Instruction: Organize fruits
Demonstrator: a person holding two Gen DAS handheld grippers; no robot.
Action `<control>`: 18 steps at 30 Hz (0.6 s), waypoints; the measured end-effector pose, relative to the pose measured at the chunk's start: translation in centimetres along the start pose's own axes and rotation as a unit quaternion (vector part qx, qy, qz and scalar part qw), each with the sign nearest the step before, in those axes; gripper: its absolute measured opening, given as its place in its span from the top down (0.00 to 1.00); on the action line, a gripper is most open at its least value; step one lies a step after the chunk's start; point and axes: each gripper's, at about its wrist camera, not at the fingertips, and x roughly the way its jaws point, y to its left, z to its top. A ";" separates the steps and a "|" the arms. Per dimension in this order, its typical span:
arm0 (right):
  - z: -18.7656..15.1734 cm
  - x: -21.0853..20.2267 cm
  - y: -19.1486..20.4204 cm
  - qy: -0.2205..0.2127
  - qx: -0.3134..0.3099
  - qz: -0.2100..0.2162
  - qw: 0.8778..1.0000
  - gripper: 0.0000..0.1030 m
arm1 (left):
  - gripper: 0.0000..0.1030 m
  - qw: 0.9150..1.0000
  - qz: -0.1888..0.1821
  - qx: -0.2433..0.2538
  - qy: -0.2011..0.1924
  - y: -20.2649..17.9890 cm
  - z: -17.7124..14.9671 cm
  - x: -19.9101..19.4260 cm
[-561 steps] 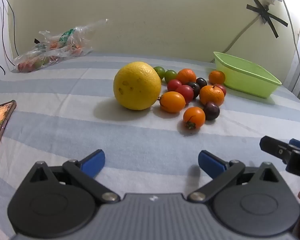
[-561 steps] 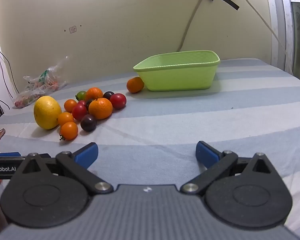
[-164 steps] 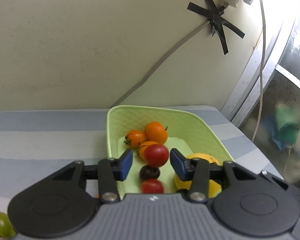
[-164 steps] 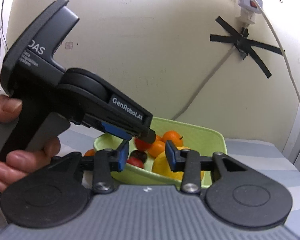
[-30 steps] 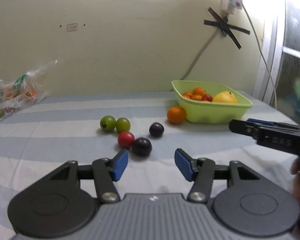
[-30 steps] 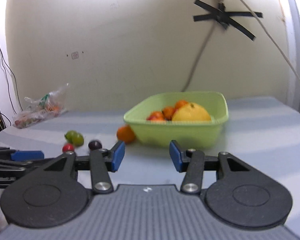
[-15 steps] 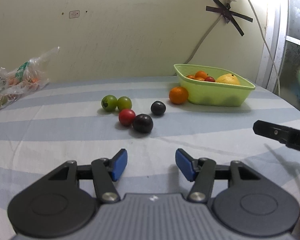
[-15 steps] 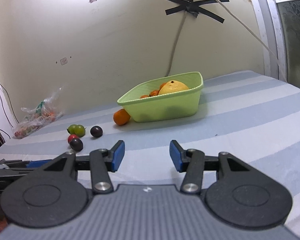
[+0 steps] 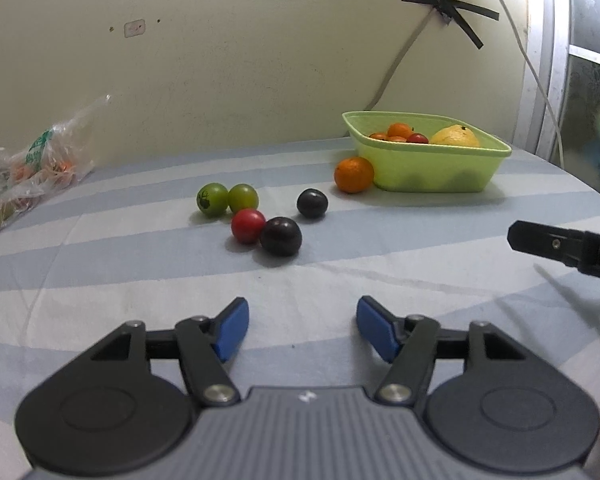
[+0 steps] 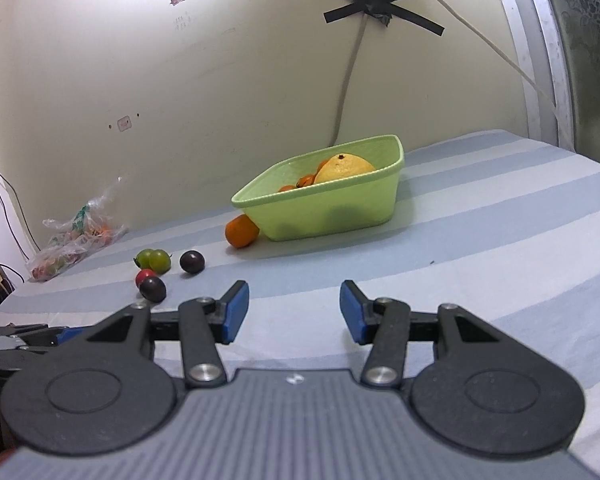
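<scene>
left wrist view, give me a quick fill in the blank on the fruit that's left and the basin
The orange sits right beside the ____ basin.
Loose on the cloth lie two green fruits, one red fruit and ____ dark ones.
The biggest fruit in the basin is ____.

Missing: green; two; yellow
</scene>
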 end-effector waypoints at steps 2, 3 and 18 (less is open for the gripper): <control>0.1 0.0 -0.1 0.001 0.000 0.001 1.000 0.48 | 0.18 1.000 0.006 0.005 0.001 0.1 0.0 0.1; 0.1 0.0 -0.1 0.002 0.001 0.002 1.000 0.48 | 0.06 1.000 0.028 0.011 0.005 0.0 0.0 0.2; 0.1 0.2 -0.4 0.006 0.003 0.008 1.000 0.47 | 0.00 1.000 -0.019 0.014 0.017 1.8 0.0 0.8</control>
